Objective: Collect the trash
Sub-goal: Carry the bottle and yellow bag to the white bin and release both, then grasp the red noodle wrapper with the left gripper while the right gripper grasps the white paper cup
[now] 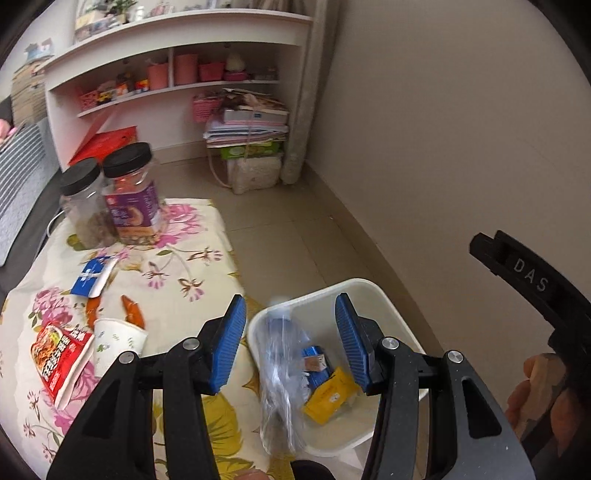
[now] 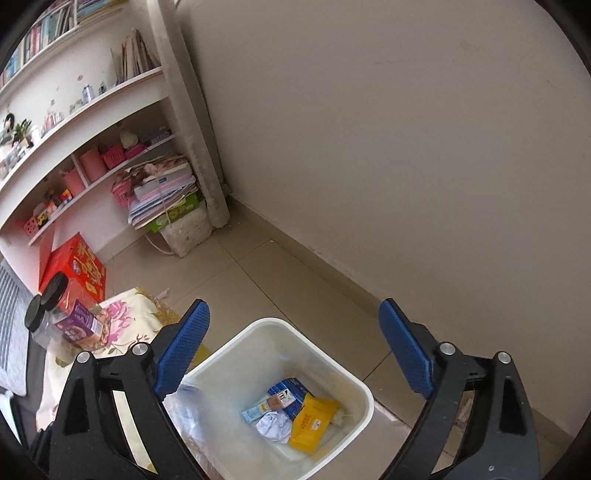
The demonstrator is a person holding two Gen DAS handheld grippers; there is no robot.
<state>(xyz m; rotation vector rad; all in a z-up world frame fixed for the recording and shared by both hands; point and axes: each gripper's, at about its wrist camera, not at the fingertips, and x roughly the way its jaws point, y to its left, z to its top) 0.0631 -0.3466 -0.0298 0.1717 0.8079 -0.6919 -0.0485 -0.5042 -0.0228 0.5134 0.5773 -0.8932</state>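
The right gripper is wide open and holds nothing above the white bin. The left gripper is half open, empty too. A red snack wrapper and paper cup lie on the flowery tabletop. Both look light and crushable; pinch an edge.

Soft, even daylight in both my wrist views, no hard glare.

Shadows are faint and diffuse across the floor and wall. The fisheye bends the shelves into arcs and blackens the corners. A clear plastic bottle in the bin is smeared with motion blur; my claw's blue pads stay sharp.
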